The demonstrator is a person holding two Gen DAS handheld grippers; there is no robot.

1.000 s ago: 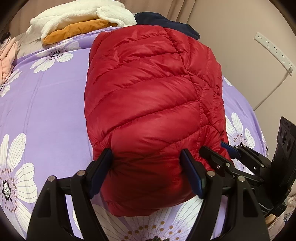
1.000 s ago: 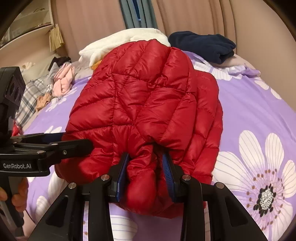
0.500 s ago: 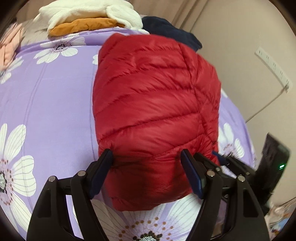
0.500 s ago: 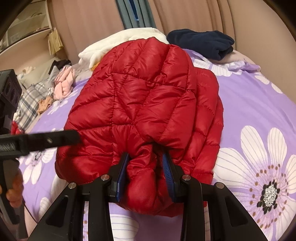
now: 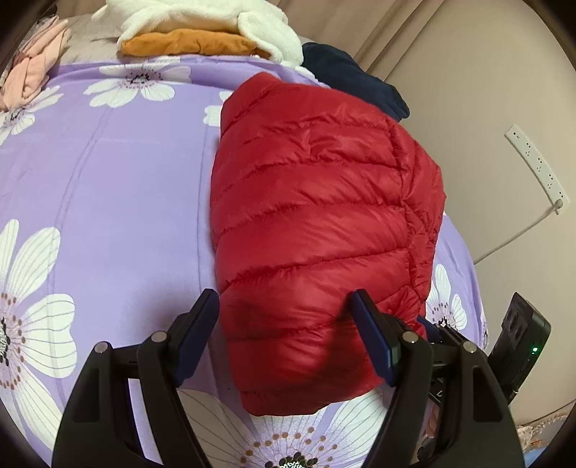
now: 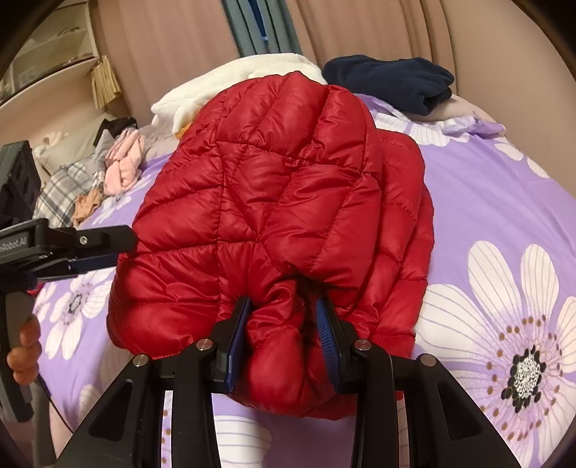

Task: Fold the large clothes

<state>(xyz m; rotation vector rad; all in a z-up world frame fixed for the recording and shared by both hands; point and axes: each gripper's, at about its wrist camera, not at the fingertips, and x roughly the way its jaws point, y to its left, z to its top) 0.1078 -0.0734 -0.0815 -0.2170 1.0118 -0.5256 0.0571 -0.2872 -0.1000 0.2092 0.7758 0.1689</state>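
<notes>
A red quilted puffer jacket (image 5: 316,223) lies folded into a thick bundle on the purple flowered bedsheet (image 5: 108,201); it also shows in the right wrist view (image 6: 280,201). My left gripper (image 5: 284,320) is open, its jaws wide apart around the bundle's near end without pinching it; it shows at the left edge of the right wrist view (image 6: 108,248). My right gripper (image 6: 282,320) is shut on a bulging fold at the jacket's near edge; it shows in the left wrist view (image 5: 435,331) at the bundle's right corner.
A white fleece (image 5: 201,18) on an orange garment (image 5: 187,43) and a navy garment (image 5: 352,79) lie at the far end of the bed. Pink clothes (image 6: 124,165) and plaid fabric (image 6: 61,190) sit far left. A wall with a power strip (image 5: 536,165) is at the right.
The left wrist camera has pulled back and shifted left, so the jacket looks smaller and farther right. The left gripper stays open. The right gripper keeps its hold on the fold.
</notes>
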